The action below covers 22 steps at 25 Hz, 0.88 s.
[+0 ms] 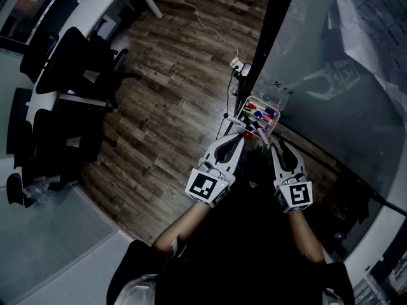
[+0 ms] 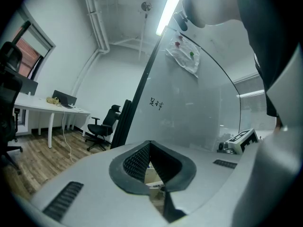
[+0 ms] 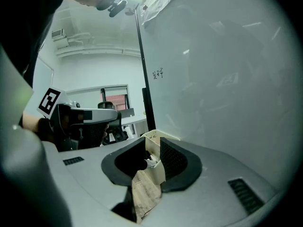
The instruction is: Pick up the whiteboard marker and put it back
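A clear tray of coloured whiteboard markers hangs on the glass board. A red marker cap lies at the tray's near end. My left gripper points at that end, just short of it. In the left gripper view its tips meet with nothing between them. My right gripper is at the tray's near right corner. In the right gripper view its jaws stand apart astride the cream tray wall. The wall lies against the right pad, and a small dark and white thing sits beside it, unclear.
A black upright post borders the glass board on the left. Black office chairs and a white desk stand at the left, across a wood floor. A white cable runs over the floor to a plug near the post.
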Available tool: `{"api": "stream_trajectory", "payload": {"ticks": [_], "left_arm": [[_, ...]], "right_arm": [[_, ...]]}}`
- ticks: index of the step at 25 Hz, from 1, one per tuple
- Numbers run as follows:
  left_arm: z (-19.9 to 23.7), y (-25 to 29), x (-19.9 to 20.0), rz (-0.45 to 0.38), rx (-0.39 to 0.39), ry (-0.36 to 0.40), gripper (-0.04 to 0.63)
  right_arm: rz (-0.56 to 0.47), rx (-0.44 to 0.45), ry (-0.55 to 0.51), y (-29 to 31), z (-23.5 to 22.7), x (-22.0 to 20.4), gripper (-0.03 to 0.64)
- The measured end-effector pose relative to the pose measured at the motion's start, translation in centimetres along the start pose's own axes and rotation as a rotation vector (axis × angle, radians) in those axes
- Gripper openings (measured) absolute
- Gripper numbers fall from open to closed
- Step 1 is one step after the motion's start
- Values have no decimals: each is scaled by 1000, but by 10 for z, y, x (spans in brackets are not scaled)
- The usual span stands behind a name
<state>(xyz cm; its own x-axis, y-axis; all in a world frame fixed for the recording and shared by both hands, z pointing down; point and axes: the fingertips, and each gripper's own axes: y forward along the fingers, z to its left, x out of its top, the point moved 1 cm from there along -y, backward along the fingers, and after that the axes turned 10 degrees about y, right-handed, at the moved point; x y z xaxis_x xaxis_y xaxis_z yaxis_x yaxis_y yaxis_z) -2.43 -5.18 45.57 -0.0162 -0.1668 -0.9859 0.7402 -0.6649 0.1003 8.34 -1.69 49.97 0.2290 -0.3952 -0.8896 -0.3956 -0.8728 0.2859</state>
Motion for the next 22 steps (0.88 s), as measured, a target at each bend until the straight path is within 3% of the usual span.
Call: {"api": "stream_trajectory", "payload": {"ticks": [5,7,22], "left_arm": [[-2,0,3,-11,-12,8,8],[-5,-1,3,-13,-23,17,8],[-25,-25,14,-35,-52,54,8]], "right_arm": [[-74,-34,18,-6,-1,18,83],[-97,-48,21,-11,-2,19,52],[-144,-125,6,-49,4,20,14]]}}
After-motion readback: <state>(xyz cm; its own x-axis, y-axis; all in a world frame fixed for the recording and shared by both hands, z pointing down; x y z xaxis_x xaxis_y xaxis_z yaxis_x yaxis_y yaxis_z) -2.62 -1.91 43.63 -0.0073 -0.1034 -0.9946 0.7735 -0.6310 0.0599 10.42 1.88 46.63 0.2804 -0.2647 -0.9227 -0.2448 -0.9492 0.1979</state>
